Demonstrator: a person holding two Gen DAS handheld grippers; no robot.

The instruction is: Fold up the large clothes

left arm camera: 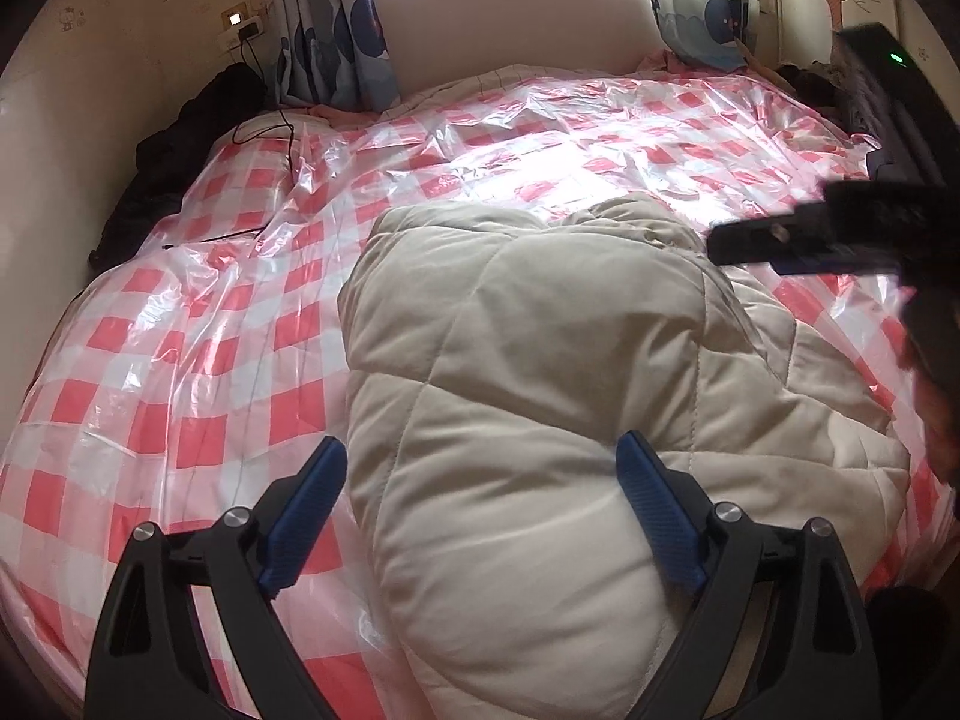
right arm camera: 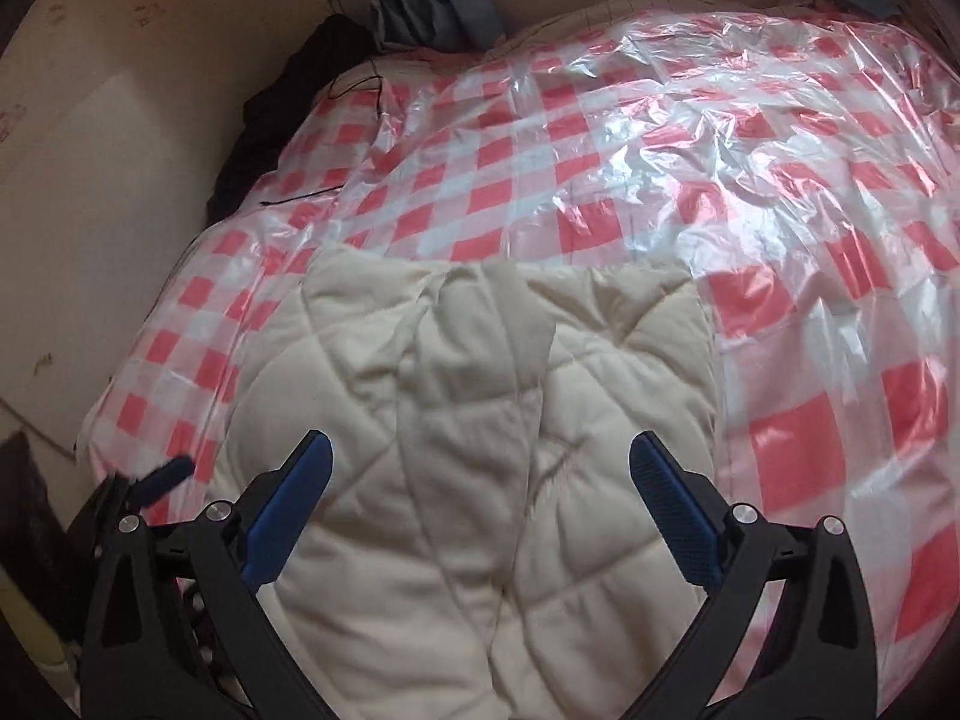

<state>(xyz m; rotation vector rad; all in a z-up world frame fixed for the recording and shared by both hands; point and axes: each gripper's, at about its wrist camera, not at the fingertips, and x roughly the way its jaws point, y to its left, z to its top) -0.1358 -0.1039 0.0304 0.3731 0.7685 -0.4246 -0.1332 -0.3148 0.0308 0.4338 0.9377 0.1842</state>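
- Quilted cream jacket (left arm camera: 528, 396) lies on the bed (left arm camera: 180, 360), on the near half, towards the near edge; the red-and-white checked plastic sheet (right arm camera: 600, 180) covers the bed under it.
- Judged state: partly folded. It reads as a compact, puffy bundle, not spread flat. In the right wrist view a sleeve or panel (right arm camera: 480, 348) lies across the middle of the body, so at least one fold-in looks done.
- Left gripper (left arm camera: 480, 468): jaws wide apart, holding nothing. They sit over the bundle's left edge, one finger over the bare sheet, the other over the fabric. Can't tell if the pads touch the cloth.
- Right gripper (right arm camera: 480, 462): jaws equally wide apart, empty, both fingers over the near part of the jacket.
- Right side of the bundle in the left wrist view is looser: a lower layer (left arm camera: 828, 408) sticks out past the top fold.
- Remaining, my estimate: tuck that loose side, then one more fold towards the far edge, then flatten. Thick padding will likely spring back, so expect pressing down.
- Dark clothes (left arm camera: 168, 162) heaped at the bed's far left corner; not part of this fold as far as I can tell.
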